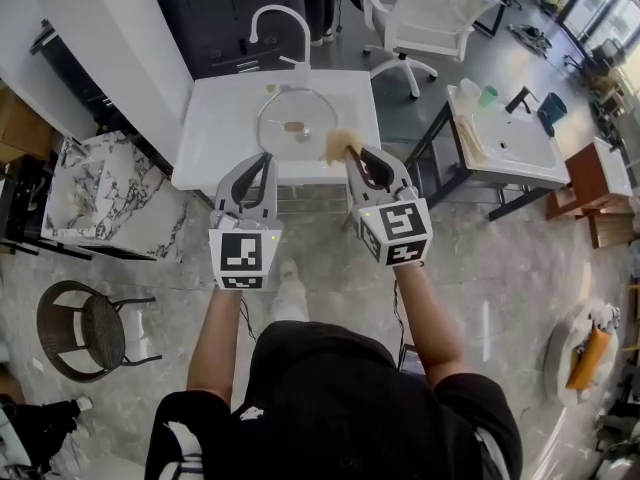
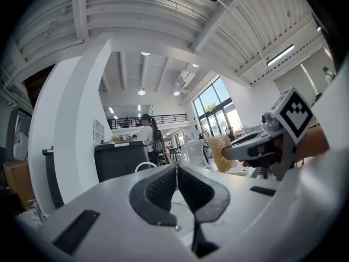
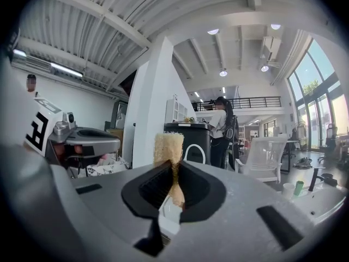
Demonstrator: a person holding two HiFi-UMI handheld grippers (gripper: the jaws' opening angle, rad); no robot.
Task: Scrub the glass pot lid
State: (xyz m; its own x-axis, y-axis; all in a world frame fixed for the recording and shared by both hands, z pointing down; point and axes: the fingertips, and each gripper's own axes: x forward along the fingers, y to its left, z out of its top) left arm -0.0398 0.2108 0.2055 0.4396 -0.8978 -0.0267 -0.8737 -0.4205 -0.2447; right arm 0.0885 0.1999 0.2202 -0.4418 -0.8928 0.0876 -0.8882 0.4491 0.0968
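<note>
Black-shirted person (image 1: 340,398) holds two grippers before one white bench (image 1: 215,133): left gripper (image 1: 268,158) pressed together on nothing, right gripper (image 1: 351,154) pinching one yellow sponge (image 1: 337,144). One glass pot lid (image 1: 295,118) lies flat on the bench, just beyond the sponge.

- glass pot lid (image 1: 295,118): round, clear, thin metal rim, small reddish-brown knob (image 1: 294,126) at centre.
- Pose: lies flat, knob up, on the white sink top (image 1: 215,138), just in front of the faucet (image 1: 283,18).
- sponge (image 1: 337,143): pale yellow, coarse and fibrous.
- It is pinched between the jaws of the right gripper (image 3: 173,171), and its top end sticks out past the tips.
- From the head view the sponge sits over the lid's near-right rim; can't tell whether they touch.
</note>
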